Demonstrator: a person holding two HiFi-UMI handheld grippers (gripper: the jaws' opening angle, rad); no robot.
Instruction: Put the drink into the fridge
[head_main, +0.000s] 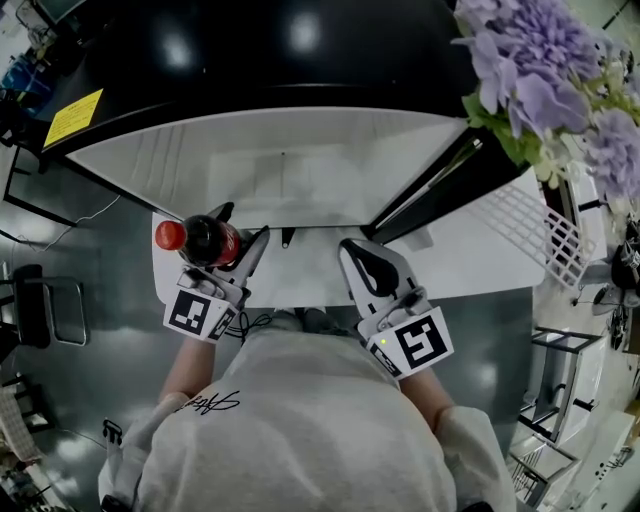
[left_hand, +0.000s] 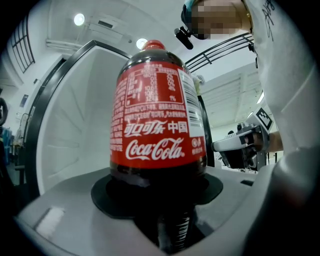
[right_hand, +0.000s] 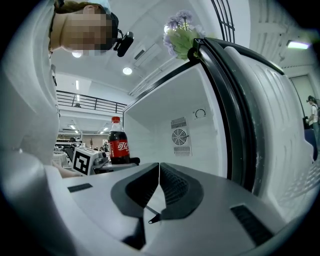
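My left hand-held gripper (head_main: 240, 228) grasps a cola bottle (head_main: 205, 240) before the open fridge (head_main: 280, 150); my right hand-held gripper (head_main: 352, 248) looks clenched, empty.

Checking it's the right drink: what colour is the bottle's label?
Red with white lettering: the label on the bottle; clearest in left gripper view.

the open fridge (head_main: 280, 165) is seen from above, its white inside framed by a black top and black walls, and its door (head_main: 480, 250) is swung out to the right. a bunch of purple flowers (head_main: 540, 60) is seen at the top's right front corner. a fan grille (right_hand: 178, 137) is set in the back wall.
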